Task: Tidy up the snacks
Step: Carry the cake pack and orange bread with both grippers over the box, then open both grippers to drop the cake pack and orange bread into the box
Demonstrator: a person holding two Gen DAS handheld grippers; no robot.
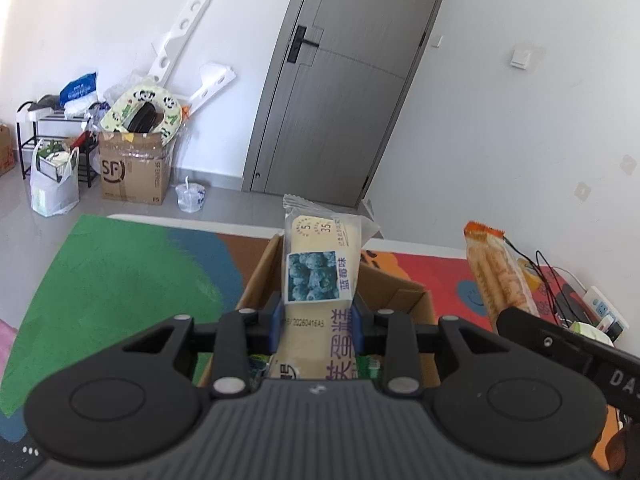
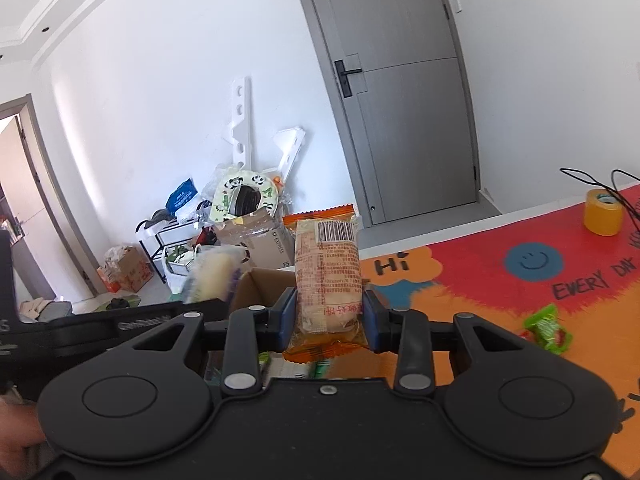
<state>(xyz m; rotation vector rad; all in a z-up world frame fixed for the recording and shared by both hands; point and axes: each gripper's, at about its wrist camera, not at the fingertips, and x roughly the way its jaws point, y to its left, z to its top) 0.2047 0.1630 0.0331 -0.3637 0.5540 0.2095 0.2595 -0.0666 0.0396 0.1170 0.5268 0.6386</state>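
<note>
Blueberry cake (image 1: pixel 320 280) clamped between left gripper (image 1: pixel 318 322) pads.

From here I can't see inside the cardboard box (image 1: pixel 394 292) because my grippers block it, and the blueberry cake packet (image 2: pixel 214 274) is a motion-blurred smear in the right view.

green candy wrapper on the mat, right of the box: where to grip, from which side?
Judging by its pose, grip the green candy wrapper across its bulging middle, coming from above. It lies flat on the mat, so the crimped ends give little to pinch. The right gripper is full.
</note>
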